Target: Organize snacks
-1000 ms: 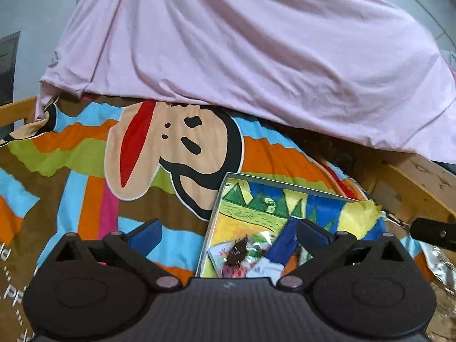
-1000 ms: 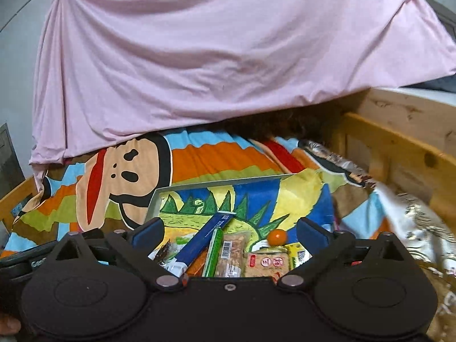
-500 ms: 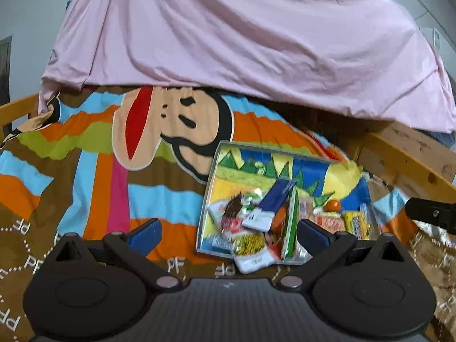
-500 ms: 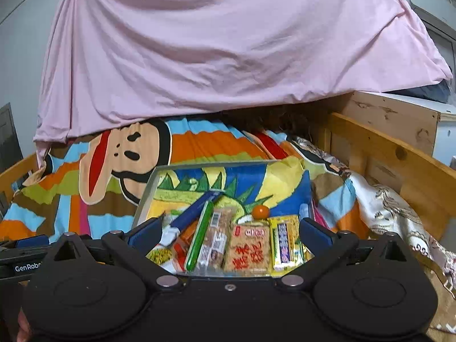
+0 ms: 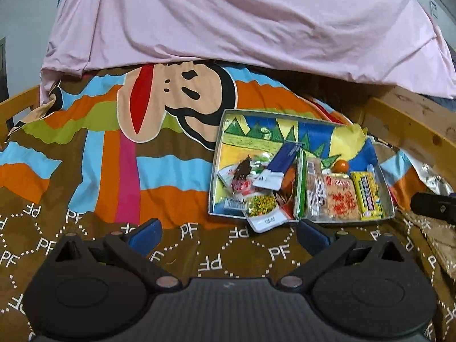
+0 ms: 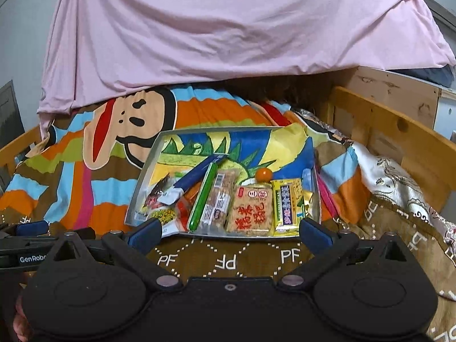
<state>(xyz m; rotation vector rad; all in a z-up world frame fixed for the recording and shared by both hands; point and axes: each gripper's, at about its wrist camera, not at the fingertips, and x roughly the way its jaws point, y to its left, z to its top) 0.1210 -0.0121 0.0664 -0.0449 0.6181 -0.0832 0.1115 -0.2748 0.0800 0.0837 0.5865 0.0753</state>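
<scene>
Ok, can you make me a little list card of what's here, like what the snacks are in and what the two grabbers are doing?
place: bed with a striped cartoon blanket, pink sheet draped behind
container: shallow tray with a colourful drawing inside
snacks: all lying in the tray's near half
rightmost snack: yellow packet
next to it: cracker pack with red writing
long ones: green stick, blue packet
round one: small orange ball
left gripper: open, holding nothing, short of the tray
right gripper: open, holding nothing, at the tray's near edge

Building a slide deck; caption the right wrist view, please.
Open right claw faces a tray of snack packets on a cartoon blanket.
</scene>
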